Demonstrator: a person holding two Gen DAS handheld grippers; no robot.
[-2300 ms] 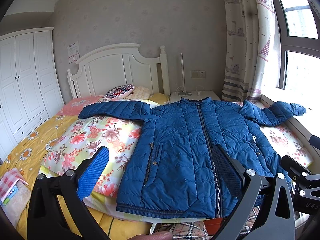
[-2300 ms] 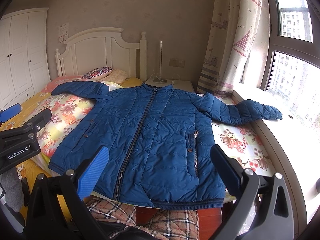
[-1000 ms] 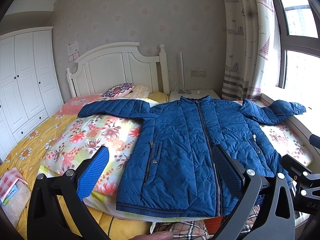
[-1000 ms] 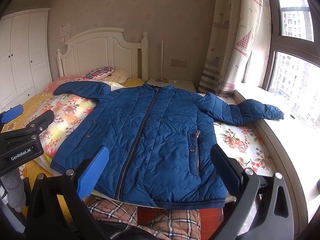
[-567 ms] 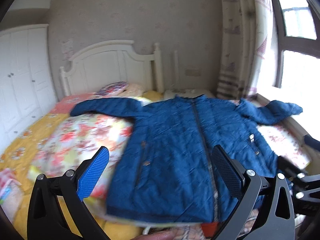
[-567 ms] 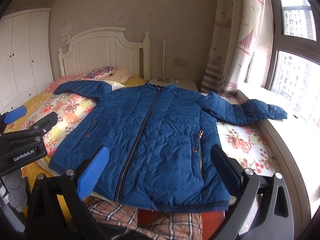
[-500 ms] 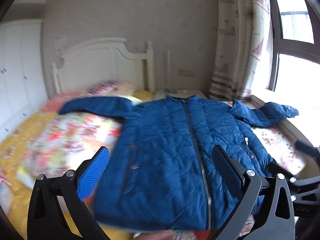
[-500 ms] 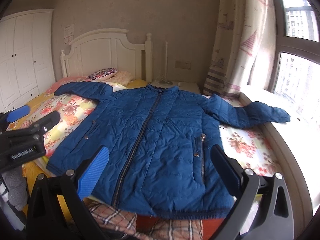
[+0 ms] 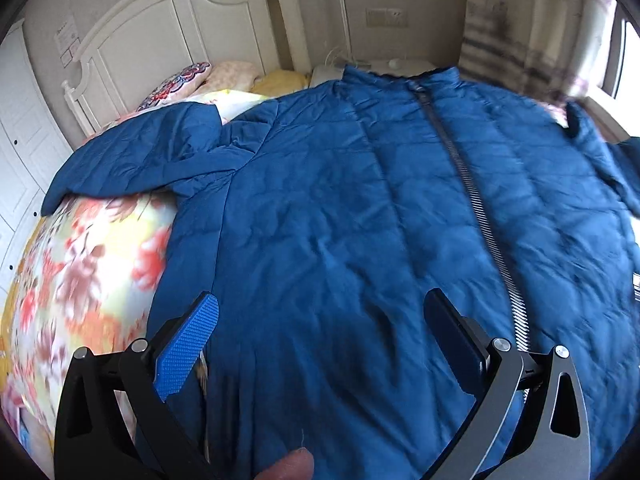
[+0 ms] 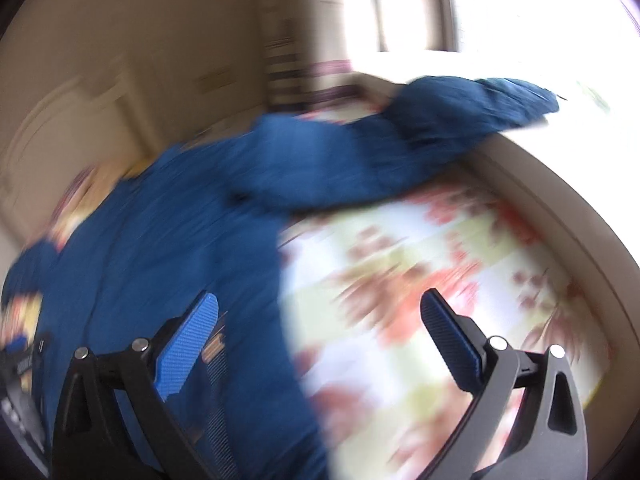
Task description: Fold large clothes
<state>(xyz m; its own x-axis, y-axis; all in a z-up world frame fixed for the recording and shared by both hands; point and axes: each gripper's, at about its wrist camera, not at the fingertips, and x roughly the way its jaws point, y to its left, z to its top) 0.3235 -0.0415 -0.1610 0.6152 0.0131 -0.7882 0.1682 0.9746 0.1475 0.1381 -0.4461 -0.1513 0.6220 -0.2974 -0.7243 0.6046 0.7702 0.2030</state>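
Bedroom with a white headboard (image 9: 168,36): on the bed (image 9: 80,264), over a floral quilt, a blue jacket (image 9: 360,208) lies flat, front up, zipped, sleeves spread to either side. Left tongs (image 9: 320,344) hang low over its left front panel, jaws apart and empty. Right tongs (image 10: 318,344), also apart and empty, point at the jacket's edge and the quilt under the right sleeve (image 10: 440,120); that view is badly blurred. Folding looks not yet begun; next, each pair must probably close on a sleeve or side edge. No containers are visible.
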